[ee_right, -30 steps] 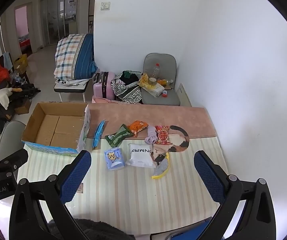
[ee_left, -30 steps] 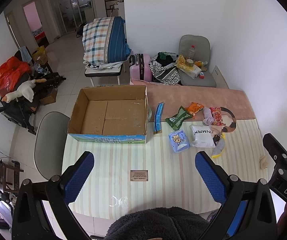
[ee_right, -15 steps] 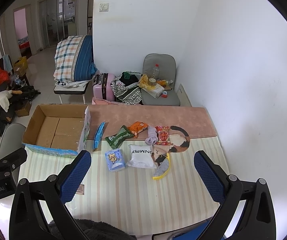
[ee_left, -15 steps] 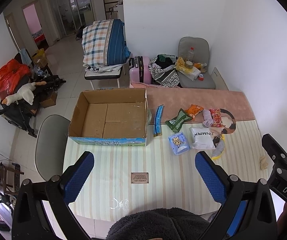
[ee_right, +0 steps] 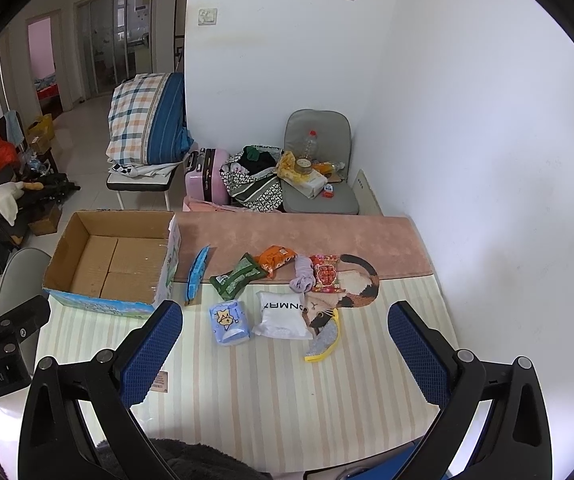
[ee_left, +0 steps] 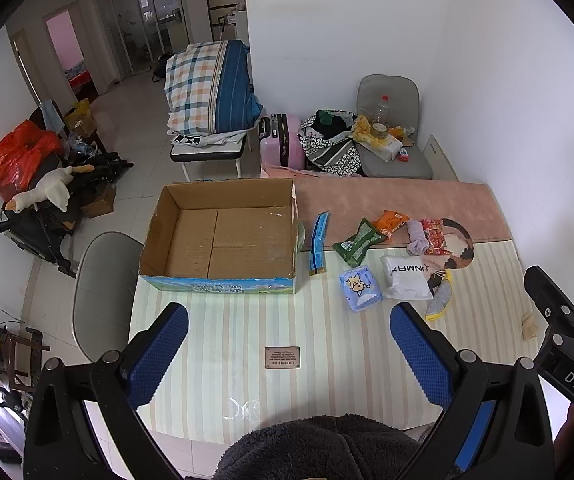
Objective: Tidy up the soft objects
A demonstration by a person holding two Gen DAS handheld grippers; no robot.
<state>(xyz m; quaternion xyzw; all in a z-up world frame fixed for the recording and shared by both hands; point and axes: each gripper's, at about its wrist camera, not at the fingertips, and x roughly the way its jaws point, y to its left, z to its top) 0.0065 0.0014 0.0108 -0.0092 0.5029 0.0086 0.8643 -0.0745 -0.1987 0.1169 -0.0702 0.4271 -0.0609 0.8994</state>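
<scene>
Lifted slightly higher above the striped table point(ee_left: 327, 360) than before, left gripper point(ee_left: 289, 356) and right gripper point(ee_right: 285, 354) spread wide and empty, cardboard box point(ee_left: 223, 240) unfilled, sorting not begun.

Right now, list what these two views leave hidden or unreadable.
- Cat-shaped mat: partly covered by the red packet and white pouch, both views.
- Brown label: print too small, left view; cut off by the right gripper finger, right view.
- Cardboard box near inner wall: hidden, both views.
</scene>
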